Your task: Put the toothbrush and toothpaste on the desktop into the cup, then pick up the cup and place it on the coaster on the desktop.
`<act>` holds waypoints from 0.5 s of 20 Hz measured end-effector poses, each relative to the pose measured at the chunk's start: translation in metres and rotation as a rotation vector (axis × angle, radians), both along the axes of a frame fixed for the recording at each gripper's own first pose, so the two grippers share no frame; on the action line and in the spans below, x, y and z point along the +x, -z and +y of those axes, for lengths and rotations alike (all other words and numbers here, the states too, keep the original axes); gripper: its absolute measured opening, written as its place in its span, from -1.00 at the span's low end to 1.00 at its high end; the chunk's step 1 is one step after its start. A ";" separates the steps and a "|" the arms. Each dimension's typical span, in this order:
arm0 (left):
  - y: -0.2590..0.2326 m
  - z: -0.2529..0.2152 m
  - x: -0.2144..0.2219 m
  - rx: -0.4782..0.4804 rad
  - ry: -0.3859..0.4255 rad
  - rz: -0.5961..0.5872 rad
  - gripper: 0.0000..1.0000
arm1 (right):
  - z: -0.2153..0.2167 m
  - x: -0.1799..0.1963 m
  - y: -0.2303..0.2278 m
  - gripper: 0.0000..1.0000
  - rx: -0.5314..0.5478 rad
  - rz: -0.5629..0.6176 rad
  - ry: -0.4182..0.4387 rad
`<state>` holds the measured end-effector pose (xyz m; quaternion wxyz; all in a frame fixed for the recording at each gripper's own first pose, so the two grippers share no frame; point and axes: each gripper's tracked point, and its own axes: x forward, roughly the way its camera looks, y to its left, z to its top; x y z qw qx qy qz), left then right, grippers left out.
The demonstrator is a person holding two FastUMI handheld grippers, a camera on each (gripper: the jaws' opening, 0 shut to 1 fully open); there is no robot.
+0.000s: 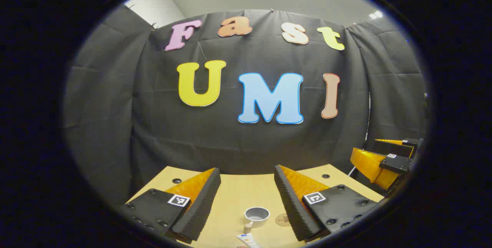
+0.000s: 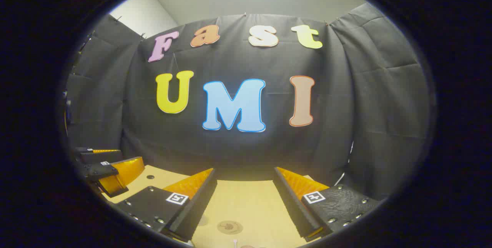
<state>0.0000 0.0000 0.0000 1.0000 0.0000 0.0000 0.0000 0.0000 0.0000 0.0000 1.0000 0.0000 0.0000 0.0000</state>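
Note:
In the left gripper view, a small grey cup point(image 1: 256, 214) stands upright on the wooden desktop point(image 1: 238, 190), low between my fingers. A white toothpaste tube point(image 1: 247, 239) lies just in front of it at the bottom edge, its cap end toward the cup. A round wooden coaster point(image 1: 283, 220) lies to the right of the cup, partly behind my right finger. My left gripper point(image 1: 247, 171) hovers above the desk, open and holding nothing. The right gripper point(image 2: 243, 171) is open too, above the coaster point(image 2: 229, 227). A small white tip point(image 2: 234, 242), perhaps the toothbrush, shows at the bottom edge.
The black cloth wall closes off the back and both sides just past the desktop's far edge. The right gripper point(image 1: 367, 147) appears at the far right of the left gripper view. The left gripper point(image 2: 128, 155) appears at the far left of the right gripper view.

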 end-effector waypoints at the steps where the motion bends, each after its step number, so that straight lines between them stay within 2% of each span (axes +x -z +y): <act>1: 0.002 -0.001 0.003 -0.006 0.001 0.010 0.86 | 0.000 0.001 0.003 0.86 -0.002 0.007 -0.001; 10: 0.050 -0.003 0.022 -0.060 0.017 0.145 0.85 | 0.004 0.014 0.046 0.86 -0.001 0.138 -0.025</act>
